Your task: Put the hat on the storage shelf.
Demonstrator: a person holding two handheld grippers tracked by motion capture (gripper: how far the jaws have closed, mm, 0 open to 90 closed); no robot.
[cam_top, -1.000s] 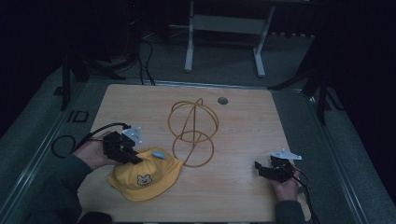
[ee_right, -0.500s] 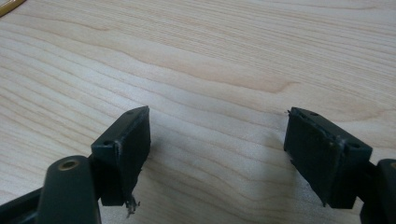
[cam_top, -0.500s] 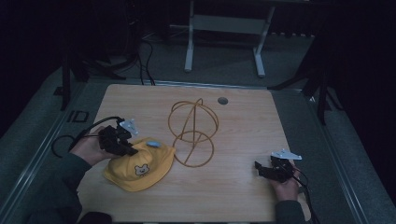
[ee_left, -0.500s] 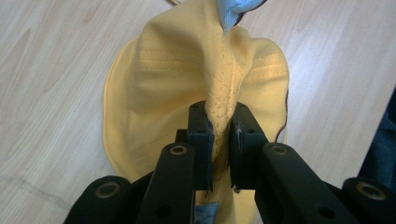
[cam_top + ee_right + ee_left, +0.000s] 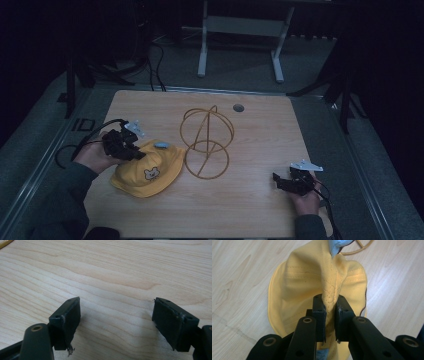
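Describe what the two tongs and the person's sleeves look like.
Both tongs are black. The left tongs trail a black cable looping off the table edge, and each carries a pale grey three-cornered plate on top. The right tongs have flat rectangular black pads with worn, frayed edges on bolted arms. The sleeves are dark green.

Dark room, grey floor (image 5: 320, 70), wooden table (image 5: 260, 135)
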